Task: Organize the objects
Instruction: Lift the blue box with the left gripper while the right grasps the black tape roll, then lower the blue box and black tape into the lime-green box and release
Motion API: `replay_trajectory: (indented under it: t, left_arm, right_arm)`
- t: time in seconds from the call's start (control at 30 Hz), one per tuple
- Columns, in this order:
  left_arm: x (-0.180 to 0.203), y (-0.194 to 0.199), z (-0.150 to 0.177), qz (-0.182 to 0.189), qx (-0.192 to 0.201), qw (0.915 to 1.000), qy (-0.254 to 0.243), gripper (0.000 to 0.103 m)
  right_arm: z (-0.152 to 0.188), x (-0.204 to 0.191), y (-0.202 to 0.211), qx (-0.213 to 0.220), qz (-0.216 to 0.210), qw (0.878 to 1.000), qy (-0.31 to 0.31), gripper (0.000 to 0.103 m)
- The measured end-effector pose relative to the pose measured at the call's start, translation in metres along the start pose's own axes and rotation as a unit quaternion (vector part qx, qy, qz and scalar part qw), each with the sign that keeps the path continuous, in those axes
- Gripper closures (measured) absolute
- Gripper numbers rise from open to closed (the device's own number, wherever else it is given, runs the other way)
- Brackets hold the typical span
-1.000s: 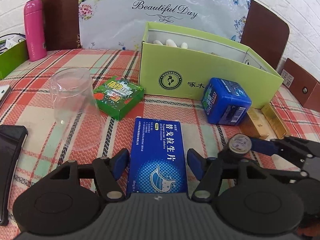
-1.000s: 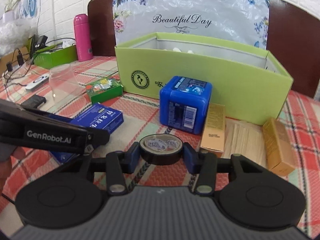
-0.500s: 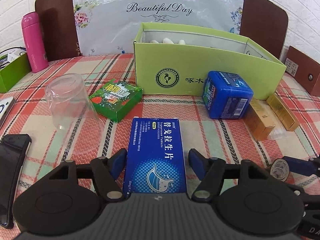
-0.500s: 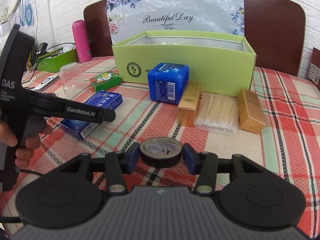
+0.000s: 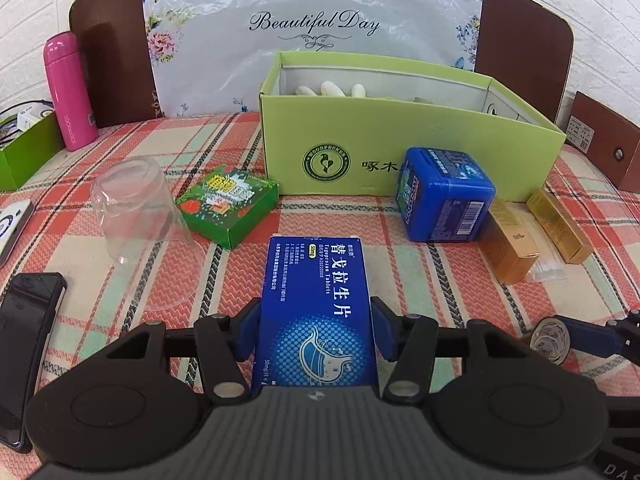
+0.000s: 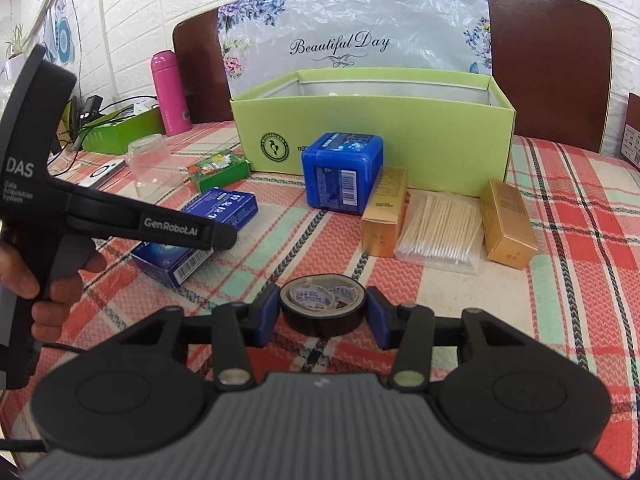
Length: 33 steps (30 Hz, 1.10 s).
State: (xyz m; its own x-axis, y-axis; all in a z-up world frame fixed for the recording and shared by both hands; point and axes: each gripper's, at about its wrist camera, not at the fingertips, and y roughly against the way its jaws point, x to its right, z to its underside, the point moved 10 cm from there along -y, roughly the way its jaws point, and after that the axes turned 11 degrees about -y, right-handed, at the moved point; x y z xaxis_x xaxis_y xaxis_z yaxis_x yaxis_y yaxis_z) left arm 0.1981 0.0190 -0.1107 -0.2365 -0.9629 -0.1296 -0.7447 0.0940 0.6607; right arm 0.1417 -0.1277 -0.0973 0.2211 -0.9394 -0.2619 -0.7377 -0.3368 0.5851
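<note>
On the checked tabletop [image 5: 400, 264], going left to right in the left wrist view, a black phone [image 5: 24, 344] lies at the edge, then an upturned clear cup [image 5: 132, 208], then a green packet [image 5: 228, 204] just beside it. In the middle the left gripper [image 5: 316, 328] straddles the near end of the blue tablet box [image 5: 316, 300], which lies flat on the cloth. Its jaws have just been closing, and the blue pads now sit against the box's two long sides. Behind stands the open green box [image 5: 420, 160], with a blue cube-shaped tub [image 5: 444, 196] touching its front wall. Right of the tub lie two gold cartons [image 5: 508, 240] with a clear packet of cotton swabs [image 6: 440, 232] between them. Farthest right, the right gripper [image 6: 322, 312] is clamped on a roll of black tape [image 6: 322, 308], its pads pressing the roll's sides, just above the tabletop.
</note>
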Motion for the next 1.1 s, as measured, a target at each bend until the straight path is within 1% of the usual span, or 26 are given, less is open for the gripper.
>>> replay_trajectory:
  t: [0.2,0.3,0.47,0.63,0.7,0.83,0.93,1.03,1.07,1.1]
  left_arm:
    - [0.001,0.011,-0.016,-0.013,0.023,0.9996,-0.013,0.045]
    - [0.005,0.017,-0.03,-0.013,0.04,0.9989,-0.019,0.045]
    - [0.006,0.031,-0.072,-0.004,0.087,0.9962,-0.011,0.045]
    - [0.009,0.039,-0.122,-0.008,0.133,0.9911,-0.005,0.045]
    - [0.01,0.035,-0.141,-0.014,0.144,0.9894,-0.002,0.045]
    - [0.011,0.017,-0.169,-0.005,0.15,0.9886,0.013,0.045]
    - [0.009,-0.001,-0.184,-0.006,0.143,0.9896,0.019,0.045]
    - [0.006,-0.021,-0.191,-0.005,0.136,0.9904,0.022,0.044]
    - [0.005,-0.029,-0.193,0.002,0.138,0.9901,0.025,0.044]
    - [0.004,-0.036,-0.194,0.012,0.148,0.9886,0.027,0.04]
  right_arm:
    - [-0.014,-0.003,0.008,0.022,-0.002,1.0,0.011,0.058]
    - [-0.026,-0.002,0.012,0.036,0.001,0.999,0.013,0.058]
    - [-0.059,0.003,0.02,0.074,0.011,0.997,0.02,0.058]
    - [-0.1,0.014,0.024,0.117,0.029,0.992,0.021,0.058]
    - [-0.117,0.019,0.02,0.133,0.037,0.99,0.019,0.058]
    - [-0.146,0.03,0.007,0.157,0.055,0.986,0.02,0.058]
    - [-0.163,0.036,-0.009,0.168,0.067,0.983,0.03,0.058]
    - [-0.177,0.045,-0.029,0.171,0.079,0.982,0.026,0.057]
    - [-0.18,0.049,-0.035,0.174,0.082,0.981,0.023,0.057]
    - [-0.183,0.053,-0.042,0.178,0.085,0.98,0.018,0.056]
